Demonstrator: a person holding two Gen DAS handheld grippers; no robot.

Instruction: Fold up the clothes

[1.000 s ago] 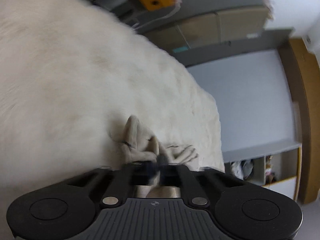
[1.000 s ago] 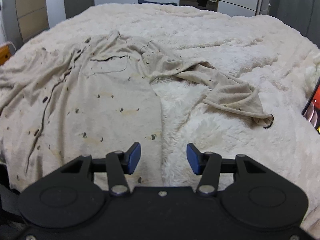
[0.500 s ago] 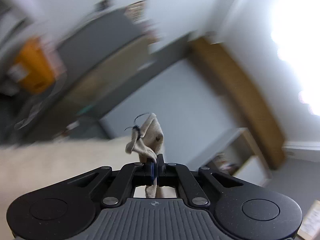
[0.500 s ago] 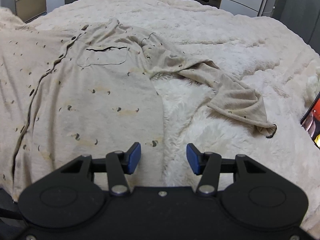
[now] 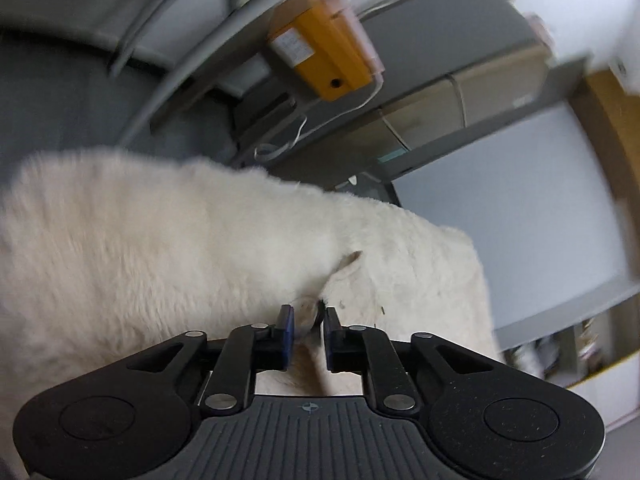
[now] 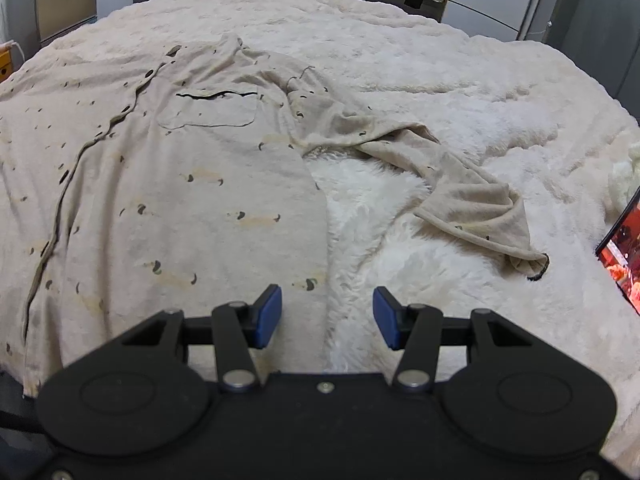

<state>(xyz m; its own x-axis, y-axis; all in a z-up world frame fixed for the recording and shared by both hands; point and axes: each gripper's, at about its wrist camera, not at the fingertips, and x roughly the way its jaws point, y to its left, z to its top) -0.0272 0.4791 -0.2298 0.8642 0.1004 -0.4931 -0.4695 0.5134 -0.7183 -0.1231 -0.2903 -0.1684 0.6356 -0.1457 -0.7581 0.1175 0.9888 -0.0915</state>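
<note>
Lying spread face-up across the left half of the bed (image 6: 460,64), the shirt (image 6: 180,184) has its button placket running from the near left edge toward the collar and its chest pocket (image 6: 208,110) showing, which suits squaring it up for a fold; it is not folded now. One sleeve (image 6: 460,184) trails rumpled toward the bed's right edge, its cuff (image 6: 534,266) well apart from the body, so it probably needs bringing in over the chest. The right gripper (image 6: 327,316) hovers over the shirt's near hem edge with its blue pads spread wide and nothing between them, placed as if ready to take that hem or side seam. The left gripper (image 5: 307,330) sits low at another edge of the bed with its pads slightly parted; a bit of pale cloth (image 5: 308,314) lies in the gap, but blur makes it impossible to tell whether the pads grip it or have let go. Only the right wrist view shows the shirt's whole layout and a lit screen (image 6: 624,252) at the bed's right edge. Only the left wrist view shows that cloth at the pads, plus an orange box (image 5: 328,56) beyond the bed.
</note>
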